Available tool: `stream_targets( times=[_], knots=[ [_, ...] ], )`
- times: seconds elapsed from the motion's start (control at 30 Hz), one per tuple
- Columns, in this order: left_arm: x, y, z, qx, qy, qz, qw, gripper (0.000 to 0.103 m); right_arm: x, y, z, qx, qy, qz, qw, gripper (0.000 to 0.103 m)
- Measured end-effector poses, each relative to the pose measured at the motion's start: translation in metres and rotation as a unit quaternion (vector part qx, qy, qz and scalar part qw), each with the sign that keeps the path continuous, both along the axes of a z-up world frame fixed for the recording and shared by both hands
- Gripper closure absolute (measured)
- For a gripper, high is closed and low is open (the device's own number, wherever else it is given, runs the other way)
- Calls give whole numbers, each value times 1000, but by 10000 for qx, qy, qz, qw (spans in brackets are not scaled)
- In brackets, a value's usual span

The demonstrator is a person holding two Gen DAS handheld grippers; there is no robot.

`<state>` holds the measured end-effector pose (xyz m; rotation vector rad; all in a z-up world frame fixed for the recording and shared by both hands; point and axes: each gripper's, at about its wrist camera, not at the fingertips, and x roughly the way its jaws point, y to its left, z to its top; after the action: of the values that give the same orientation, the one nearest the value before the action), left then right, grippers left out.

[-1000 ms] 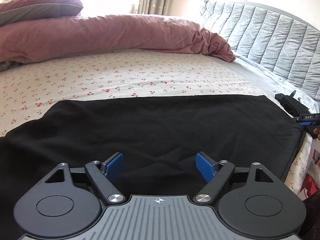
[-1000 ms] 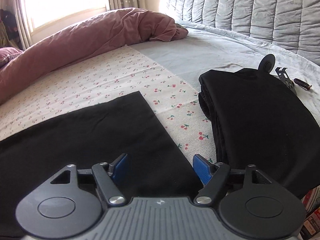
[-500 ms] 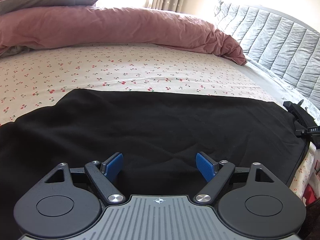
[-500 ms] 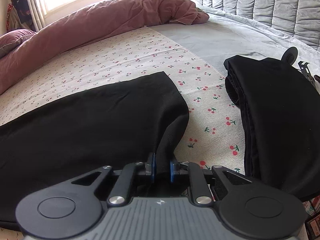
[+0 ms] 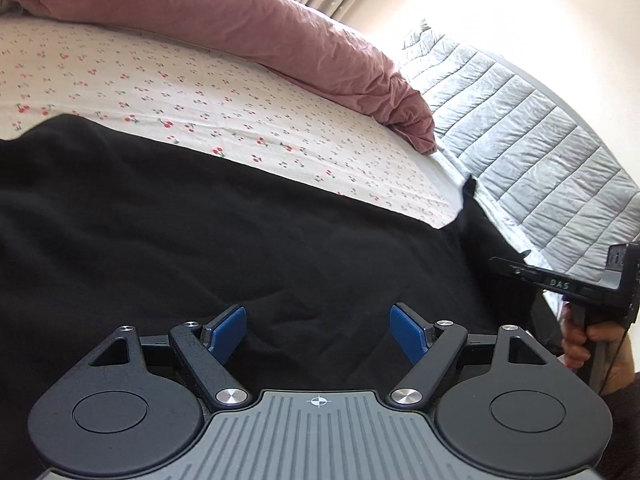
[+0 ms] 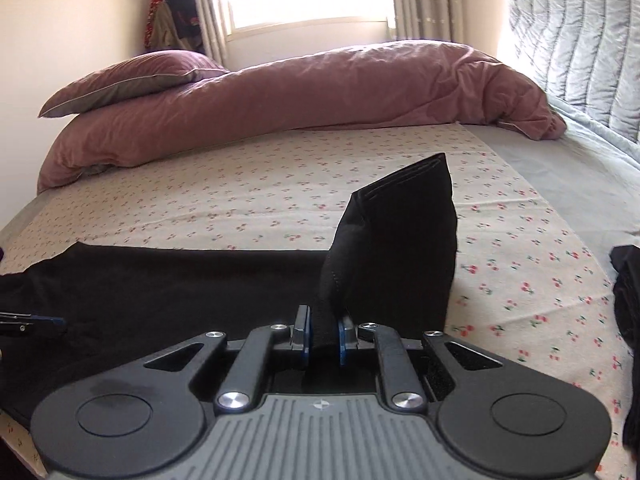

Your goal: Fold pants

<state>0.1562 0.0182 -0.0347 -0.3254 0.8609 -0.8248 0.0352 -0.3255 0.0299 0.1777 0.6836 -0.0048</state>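
Pink blanket (image 6: 304, 92) bunched at far side of bed (image 6: 240, 200). Other black clothes (image 6: 628, 320) at right. Black pants (image 5: 200, 232) flat on bed. My right tool (image 6: 323, 340) pinches lifted pants end; my left tool (image 5: 318, 330) spread wide above pants.

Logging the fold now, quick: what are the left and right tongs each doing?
Left tongs: open, holding nothing, over the black pants.
Right tongs: closed on the pants' lifted end.

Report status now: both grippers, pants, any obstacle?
Left gripper open over pants. Right gripper shut on lifted pants end. Second dark garment at right.
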Motion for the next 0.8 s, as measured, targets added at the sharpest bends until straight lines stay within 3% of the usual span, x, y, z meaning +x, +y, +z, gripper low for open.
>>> stream_targets(
  times=[0.2,0.37,0.57,0.8],
  knots=[
    [14,-8,-18,-783,670,-21,9947,29,34,80,-14,-10,373,1241,9916,89],
    [31,-10,-34,-1369,1317,40,9818,36,42,132,-24,-189,578,1954,9788,89],
    [40,-8,-38,-1549,1386,353,9775,40,38,164,-17,-68,522,2556,9653,88],
    [43,-2,-39,-1376,1286,653,9799,52,26,164,-7,432,516,2917,9542,83]
  ],
)
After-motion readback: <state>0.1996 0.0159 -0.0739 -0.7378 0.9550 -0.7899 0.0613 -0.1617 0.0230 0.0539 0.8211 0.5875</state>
